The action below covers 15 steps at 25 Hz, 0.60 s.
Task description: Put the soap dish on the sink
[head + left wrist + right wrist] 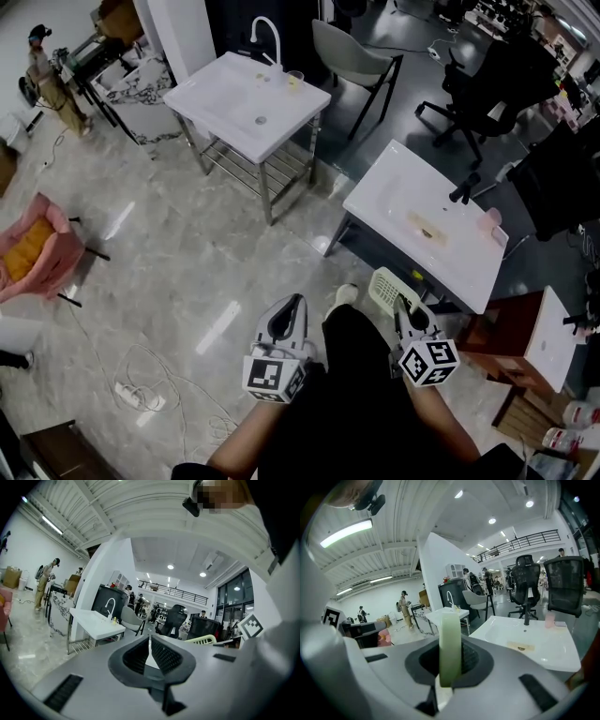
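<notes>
R gripper (450, 670): jaws pinch the soap dish (450, 644). The dish is pale green and stands on edge, upright betw the pads. In head view the dish is just short of the sink's (398, 192) near edge, not over it, w/ floor below. L gripper (150, 643): jaws pressed together, nothing betw them. It's beside the R gripper, on the side further from the sink. On the sink: black tap (462, 190) at the far rim, pink cup (489, 221) near the tap, tan strip (427, 228) in the basin. 2nd sink (246, 105) w/ white tap (267, 36) is well apart, beyond the sink & to its left. Black chair (487, 80) behind the sink.
</notes>
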Each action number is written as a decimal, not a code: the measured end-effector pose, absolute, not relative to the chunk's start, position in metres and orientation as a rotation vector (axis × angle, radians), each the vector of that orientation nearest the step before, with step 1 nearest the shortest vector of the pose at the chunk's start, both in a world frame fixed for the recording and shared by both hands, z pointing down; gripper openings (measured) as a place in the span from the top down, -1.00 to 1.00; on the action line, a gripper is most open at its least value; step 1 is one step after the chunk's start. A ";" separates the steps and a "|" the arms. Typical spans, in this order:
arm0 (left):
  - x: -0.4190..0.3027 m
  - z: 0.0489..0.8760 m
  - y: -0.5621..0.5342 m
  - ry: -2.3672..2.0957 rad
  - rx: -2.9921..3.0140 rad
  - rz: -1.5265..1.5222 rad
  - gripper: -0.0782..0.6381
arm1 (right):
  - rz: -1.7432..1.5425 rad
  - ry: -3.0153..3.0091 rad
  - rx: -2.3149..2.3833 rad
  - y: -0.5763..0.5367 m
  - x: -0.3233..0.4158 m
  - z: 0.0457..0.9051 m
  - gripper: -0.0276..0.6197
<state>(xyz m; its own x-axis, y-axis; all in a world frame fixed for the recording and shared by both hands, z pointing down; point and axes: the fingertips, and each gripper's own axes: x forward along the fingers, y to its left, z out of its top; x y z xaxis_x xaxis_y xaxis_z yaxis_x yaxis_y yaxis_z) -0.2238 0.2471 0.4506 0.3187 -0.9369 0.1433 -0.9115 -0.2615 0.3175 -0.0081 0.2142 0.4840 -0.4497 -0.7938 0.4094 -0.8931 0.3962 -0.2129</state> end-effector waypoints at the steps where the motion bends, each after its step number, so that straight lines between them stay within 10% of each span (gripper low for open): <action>1: -0.222 0.450 0.244 -1.657 2.253 -0.098 0.73 | 0.601 -2.418 1.488 0.210 -0.007 0.486 0.86; 15: -0.160 0.476 0.127 -1.578 2.239 0.032 0.73 | 0.753 -2.403 1.458 0.120 0.035 0.533 0.86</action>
